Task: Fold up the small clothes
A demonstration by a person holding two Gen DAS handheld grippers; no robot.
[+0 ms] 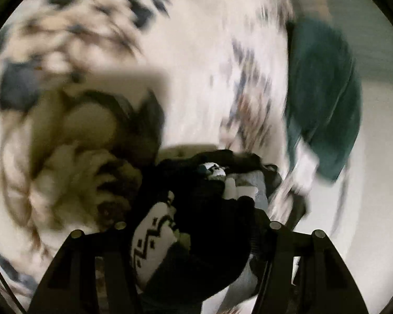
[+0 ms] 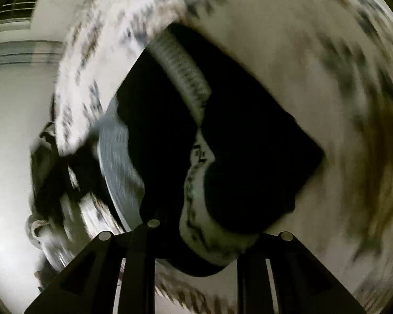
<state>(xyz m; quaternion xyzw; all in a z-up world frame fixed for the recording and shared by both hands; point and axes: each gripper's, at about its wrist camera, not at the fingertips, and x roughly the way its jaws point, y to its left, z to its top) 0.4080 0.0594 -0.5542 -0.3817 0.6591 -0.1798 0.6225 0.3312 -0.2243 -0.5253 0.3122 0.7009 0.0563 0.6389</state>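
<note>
Both views blurring. Left gripper is clamping the black patterned sock bundle; right gripper is pinching another black sock over the printed bedspread. Advice: be aligning edges before creasing.

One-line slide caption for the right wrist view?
Right gripper closes on a black-and-white patterned sock above a blurred patterned bedspread.
</note>
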